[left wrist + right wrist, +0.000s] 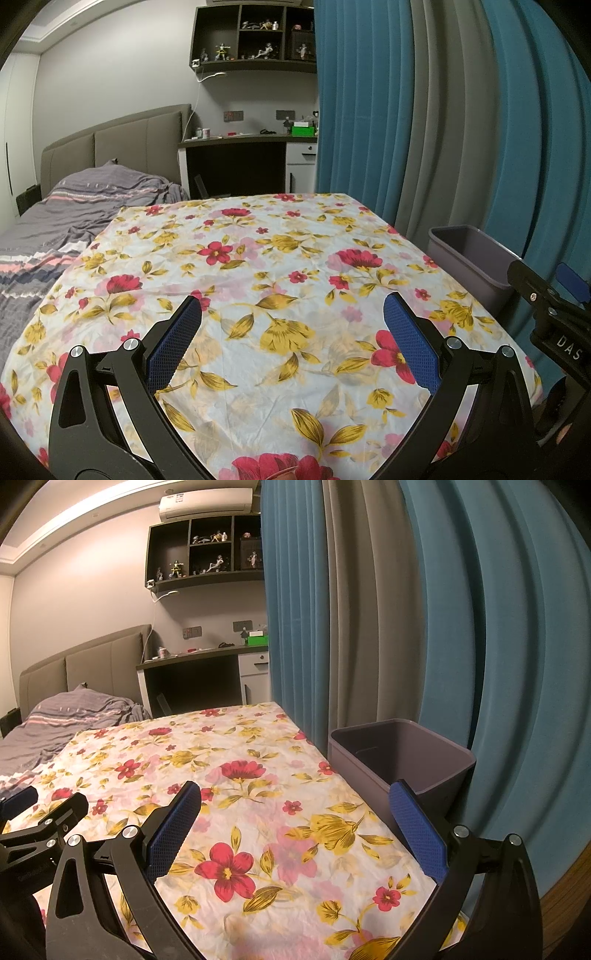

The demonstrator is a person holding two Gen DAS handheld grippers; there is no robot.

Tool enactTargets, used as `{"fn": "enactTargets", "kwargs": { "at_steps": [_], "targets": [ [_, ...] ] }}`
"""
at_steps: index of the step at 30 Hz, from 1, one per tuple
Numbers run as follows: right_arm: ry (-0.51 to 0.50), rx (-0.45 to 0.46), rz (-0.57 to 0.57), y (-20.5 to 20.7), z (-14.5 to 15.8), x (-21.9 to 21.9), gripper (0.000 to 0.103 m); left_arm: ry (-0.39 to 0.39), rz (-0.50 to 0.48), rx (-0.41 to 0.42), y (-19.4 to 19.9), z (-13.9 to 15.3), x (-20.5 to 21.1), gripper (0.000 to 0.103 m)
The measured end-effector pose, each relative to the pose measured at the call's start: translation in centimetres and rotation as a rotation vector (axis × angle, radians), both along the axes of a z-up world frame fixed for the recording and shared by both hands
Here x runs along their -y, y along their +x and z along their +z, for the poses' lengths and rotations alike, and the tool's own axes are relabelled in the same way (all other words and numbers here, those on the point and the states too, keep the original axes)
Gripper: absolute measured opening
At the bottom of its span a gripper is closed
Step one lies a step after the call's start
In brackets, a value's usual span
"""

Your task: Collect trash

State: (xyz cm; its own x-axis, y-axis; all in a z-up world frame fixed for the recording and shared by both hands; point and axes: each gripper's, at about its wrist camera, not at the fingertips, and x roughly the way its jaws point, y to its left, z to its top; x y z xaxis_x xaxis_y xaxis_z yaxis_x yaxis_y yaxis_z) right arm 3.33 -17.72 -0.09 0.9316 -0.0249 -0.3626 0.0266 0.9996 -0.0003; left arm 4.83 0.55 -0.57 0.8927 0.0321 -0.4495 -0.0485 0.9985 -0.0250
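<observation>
A grey plastic bin [402, 760] stands off the right edge of a table covered by a floral cloth [236, 775]; it also shows in the left wrist view [469, 258]. I see nothing inside it, though its bottom is partly hidden. No trash shows on the cloth. My left gripper [291, 317] is open and empty above the near part of the cloth [258, 266]. My right gripper [295, 805] is open and empty near the table's right edge, its right finger in front of the bin. Each gripper shows at the other view's edge.
Blue and grey curtains [443, 609] hang close behind the bin. A bed with grey bedding [55, 221] lies left of the table. A dark desk [243, 162] and wall shelves with figurines [255, 37] stand beyond.
</observation>
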Motion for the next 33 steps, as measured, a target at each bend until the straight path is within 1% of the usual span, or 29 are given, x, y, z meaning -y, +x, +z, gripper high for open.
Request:
{"fn": "enactTargets", "kwargs": {
  "at_steps": [33],
  "targets": [
    [0.002,-0.002,-0.001,-0.01,-0.05,0.10,0.097,0.001,-0.002,-0.002,0.03,-0.15,0.32,0.097]
  ]
}}
